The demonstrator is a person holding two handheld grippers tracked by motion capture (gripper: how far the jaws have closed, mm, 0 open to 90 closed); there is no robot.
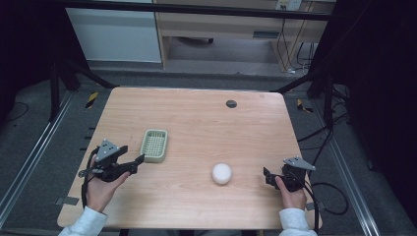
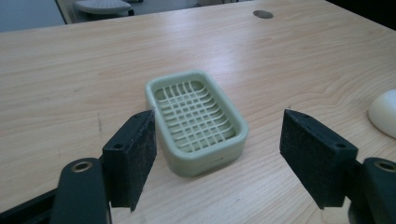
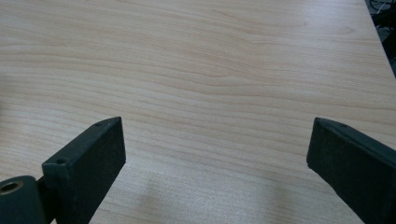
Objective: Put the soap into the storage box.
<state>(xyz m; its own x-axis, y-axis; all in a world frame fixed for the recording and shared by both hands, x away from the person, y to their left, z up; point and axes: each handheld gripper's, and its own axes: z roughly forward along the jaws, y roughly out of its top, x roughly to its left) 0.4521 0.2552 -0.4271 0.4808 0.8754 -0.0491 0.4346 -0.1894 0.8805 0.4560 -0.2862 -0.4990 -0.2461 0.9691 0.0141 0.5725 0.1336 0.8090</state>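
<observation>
On the wooden surface, the pale green soap dish lies left of centre, just beyond the left tongs, whose jaws gape wide apart, empty. The white soap bar rests nearer, to the right. The right tongs hang spread wide, holding nothing, right of the soap.

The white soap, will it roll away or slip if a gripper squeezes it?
The white soap looks rounded and smooth, so it could slip from flat pads. It seems to sit flattish on the table, so it would probably slide rather than roll far. It looks solid, likely stiff.
</observation>
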